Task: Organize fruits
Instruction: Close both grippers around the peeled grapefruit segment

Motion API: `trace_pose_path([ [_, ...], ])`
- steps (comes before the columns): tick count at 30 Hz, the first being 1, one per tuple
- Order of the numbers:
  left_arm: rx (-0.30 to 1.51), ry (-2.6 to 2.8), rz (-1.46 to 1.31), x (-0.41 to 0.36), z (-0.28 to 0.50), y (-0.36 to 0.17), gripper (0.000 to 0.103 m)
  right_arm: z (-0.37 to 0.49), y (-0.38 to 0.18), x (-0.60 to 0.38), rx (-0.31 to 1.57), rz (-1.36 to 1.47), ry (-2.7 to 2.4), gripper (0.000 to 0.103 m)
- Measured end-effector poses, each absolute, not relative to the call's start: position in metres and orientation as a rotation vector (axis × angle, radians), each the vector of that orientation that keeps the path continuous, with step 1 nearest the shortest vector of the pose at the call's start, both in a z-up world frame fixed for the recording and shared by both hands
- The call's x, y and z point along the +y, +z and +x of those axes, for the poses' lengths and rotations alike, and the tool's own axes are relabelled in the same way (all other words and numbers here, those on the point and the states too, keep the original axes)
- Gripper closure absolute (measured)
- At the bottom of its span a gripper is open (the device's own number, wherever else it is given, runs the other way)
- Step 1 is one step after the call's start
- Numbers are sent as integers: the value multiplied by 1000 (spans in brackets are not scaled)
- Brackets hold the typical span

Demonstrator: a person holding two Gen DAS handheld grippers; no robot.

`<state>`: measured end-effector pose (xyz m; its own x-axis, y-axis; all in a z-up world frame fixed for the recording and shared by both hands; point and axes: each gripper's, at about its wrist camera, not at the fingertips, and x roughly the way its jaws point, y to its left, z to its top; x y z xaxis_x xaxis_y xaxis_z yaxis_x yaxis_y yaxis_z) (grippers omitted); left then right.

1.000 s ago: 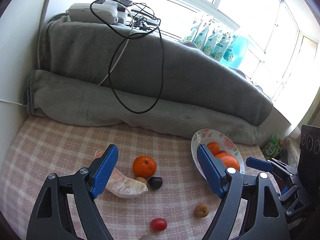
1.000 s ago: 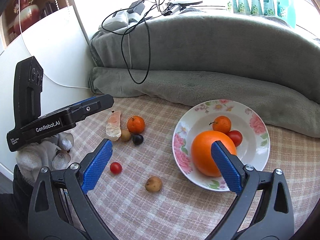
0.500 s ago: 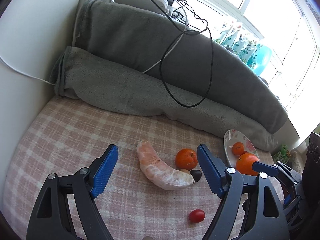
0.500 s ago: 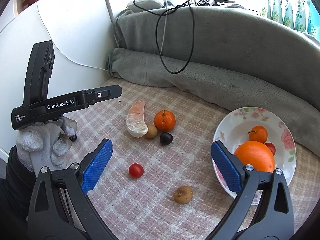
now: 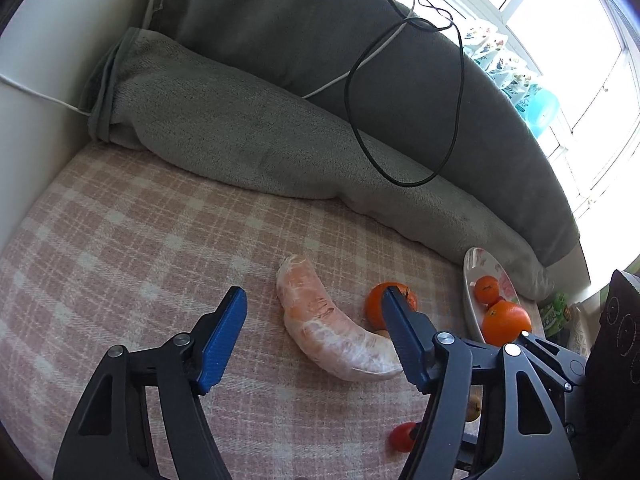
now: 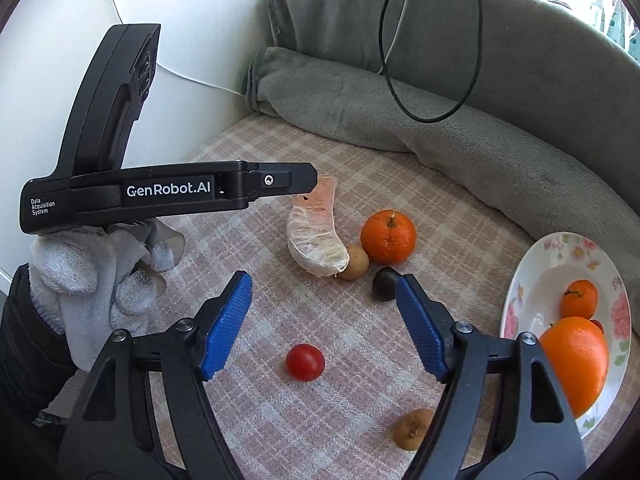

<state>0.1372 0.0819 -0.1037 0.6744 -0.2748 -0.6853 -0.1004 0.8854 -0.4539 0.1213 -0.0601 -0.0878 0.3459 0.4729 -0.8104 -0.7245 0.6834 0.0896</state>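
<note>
A peeled pomelo segment (image 5: 332, 324) lies on the checked cloth, also in the right wrist view (image 6: 316, 236). My left gripper (image 5: 312, 308) is open just above and around it, empty. Beside it lie a mandarin (image 6: 388, 236), a small brown fruit (image 6: 356, 262) and a dark plum (image 6: 384, 284). A cherry tomato (image 6: 305, 362) and another brown fruit (image 6: 412, 428) lie nearer. My right gripper (image 6: 324, 292) is open and empty above the tomato. A floral plate (image 6: 532, 276) at the right holds a big orange (image 6: 576, 356), a mandarin (image 6: 578, 298) and a partly hidden tomato.
A rolled grey blanket (image 5: 280, 128) with a black cable (image 5: 400, 152) borders the far side. A white wall (image 6: 48, 40) stands at the left. Window and bottles (image 5: 516, 76) are behind. The left gripper's body (image 6: 160, 192) and gloved hand (image 6: 92, 272) fill the right view's left.
My left gripper has moved left and down, from the plate side to over the pomelo segment. My right gripper has swung left, away from the plate, to over the loose fruits.
</note>
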Motion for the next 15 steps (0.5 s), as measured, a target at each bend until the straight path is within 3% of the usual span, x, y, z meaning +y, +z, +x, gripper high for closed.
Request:
trace_pose_path([
  [7,865,-104,-537,86,147,-117,41,133,-105,-51,973,-311,790,49],
  [15,881,-103,-539,79,159,-125,45,139,-113,-47,997,-308,791,53],
])
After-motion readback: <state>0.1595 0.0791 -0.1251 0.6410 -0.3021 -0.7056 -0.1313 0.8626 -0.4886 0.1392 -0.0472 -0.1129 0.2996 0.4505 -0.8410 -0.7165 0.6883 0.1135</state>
